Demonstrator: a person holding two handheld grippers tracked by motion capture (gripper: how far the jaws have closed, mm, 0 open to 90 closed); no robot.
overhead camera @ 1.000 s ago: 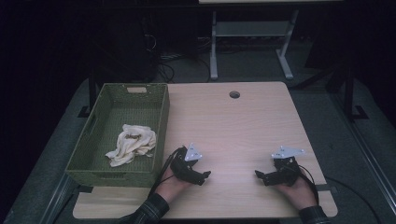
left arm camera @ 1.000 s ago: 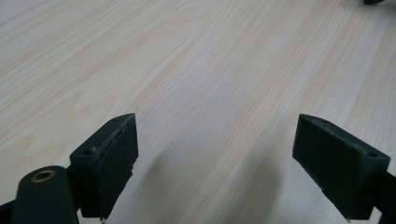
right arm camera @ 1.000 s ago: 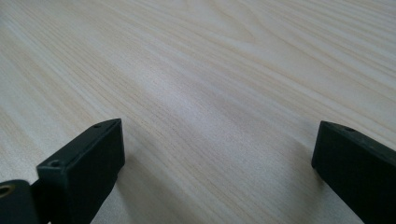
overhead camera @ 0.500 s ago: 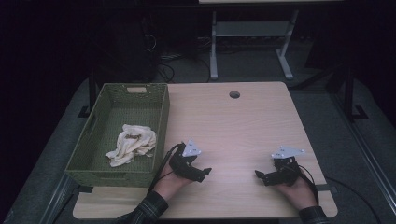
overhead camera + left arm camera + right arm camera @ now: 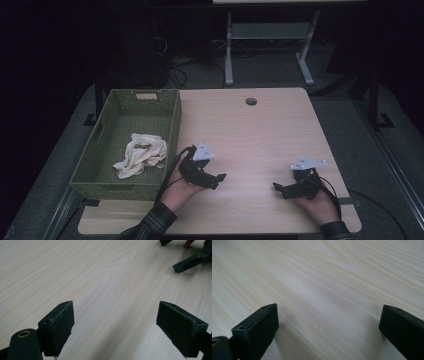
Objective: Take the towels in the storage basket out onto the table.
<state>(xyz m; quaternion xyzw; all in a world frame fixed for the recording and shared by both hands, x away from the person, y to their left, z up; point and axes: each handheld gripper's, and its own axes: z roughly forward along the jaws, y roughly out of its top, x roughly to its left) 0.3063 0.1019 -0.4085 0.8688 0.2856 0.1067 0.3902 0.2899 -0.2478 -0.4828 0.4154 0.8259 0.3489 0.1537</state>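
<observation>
A green woven basket stands on the left part of the wooden table, with a crumpled cream cloth lying inside it. My left gripper rests low over the table just right of the basket's near corner. It is open, with bare wood between its jaws. My right gripper sits near the table's front right and points left. It is open too, with nothing between its jaws. The right gripper's jaw tips show in the left gripper view at top right.
A round cable hole sits near the table's far edge. Behind the table stand a white metal frame and cables on the dark floor. The tabletop between and beyond the grippers is bare wood.
The left gripper has shifted a little forward and to the right. The right gripper has barely moved.
</observation>
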